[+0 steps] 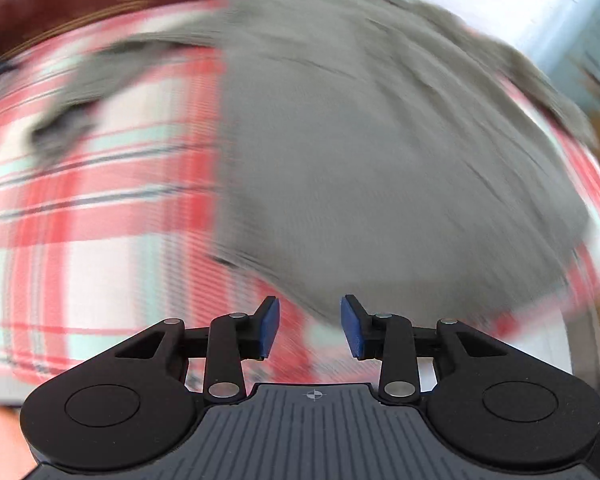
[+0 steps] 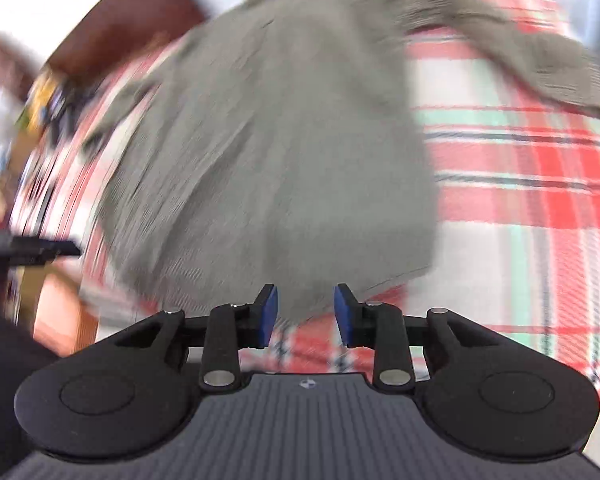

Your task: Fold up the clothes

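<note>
Both views are pretty motion-smeared, so fine detail is a wash.

Starting on the left side of the left wrist view: a red, white and mint plaid cloth covers the surface underneath; can't tell if that's a worktop or a bed. A loose sleeve of the garment trails out over the plaid toward the upper left. Moving right, the main body of the grey-green garment lies spread flat on the plaid and fills the middle and right of the frame, its near hem sitting just ahead of the fingertips. The left gripper has its jaws spread apart with nothing between the blue pads, just hem and plaid showing through the gap.

In the right wrist view, the far left is a blurred clutter I can't identify, plus a dark smeared bar. Then the same garment takes up the centre, and its other sleeve stretches off to the upper right across the plaid cloth. The right gripper also has its jaws parted and empty, hanging right at the near hem.
</note>
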Available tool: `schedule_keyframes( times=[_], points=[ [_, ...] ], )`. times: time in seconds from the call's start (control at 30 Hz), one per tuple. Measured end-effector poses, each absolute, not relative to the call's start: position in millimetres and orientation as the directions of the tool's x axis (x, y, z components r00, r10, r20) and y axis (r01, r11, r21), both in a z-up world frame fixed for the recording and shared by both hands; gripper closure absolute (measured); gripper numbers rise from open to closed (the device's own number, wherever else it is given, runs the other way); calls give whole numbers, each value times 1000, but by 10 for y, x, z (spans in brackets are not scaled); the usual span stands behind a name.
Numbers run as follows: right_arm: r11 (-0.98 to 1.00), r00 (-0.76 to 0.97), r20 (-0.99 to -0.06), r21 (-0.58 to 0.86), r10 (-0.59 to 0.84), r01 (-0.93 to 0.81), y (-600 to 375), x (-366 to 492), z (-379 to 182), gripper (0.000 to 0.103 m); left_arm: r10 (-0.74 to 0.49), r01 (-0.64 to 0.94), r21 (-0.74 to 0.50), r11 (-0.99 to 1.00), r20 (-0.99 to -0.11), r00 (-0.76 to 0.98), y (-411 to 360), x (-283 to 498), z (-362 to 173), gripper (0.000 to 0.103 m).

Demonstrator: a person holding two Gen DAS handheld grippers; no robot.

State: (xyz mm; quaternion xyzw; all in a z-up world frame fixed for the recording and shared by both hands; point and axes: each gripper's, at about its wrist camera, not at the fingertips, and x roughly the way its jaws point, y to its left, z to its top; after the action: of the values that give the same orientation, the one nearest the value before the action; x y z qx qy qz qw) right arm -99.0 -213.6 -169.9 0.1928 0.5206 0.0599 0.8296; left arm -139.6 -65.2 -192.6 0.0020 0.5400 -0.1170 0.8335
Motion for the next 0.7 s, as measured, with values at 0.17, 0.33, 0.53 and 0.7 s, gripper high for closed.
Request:
schedule_keyframes(
  times=[0.17,0.33,0.53,0.7],
  points=[
    [906,477,-844,374,244,198,-2376,-933,-1822,64,-163,86,-140,986,-896,414,-461,-1016,-2061,52],
    [897,462,-857,371,229,243,-2536,-837,-1990,57,-167,105,-137,985,-911,377,-507,-835,-2215,46],
    [871,407,-872,401,270,282,-2522,-761,-2232,78,-219,74,-206,976,-921,322,-497,-785,-2399,100],
    [829,416,-840,484,350,280,-2502,-861,-2134,100,-266,37,-269,962,-905,332,-263,-856,-2301,103]
  ],
)
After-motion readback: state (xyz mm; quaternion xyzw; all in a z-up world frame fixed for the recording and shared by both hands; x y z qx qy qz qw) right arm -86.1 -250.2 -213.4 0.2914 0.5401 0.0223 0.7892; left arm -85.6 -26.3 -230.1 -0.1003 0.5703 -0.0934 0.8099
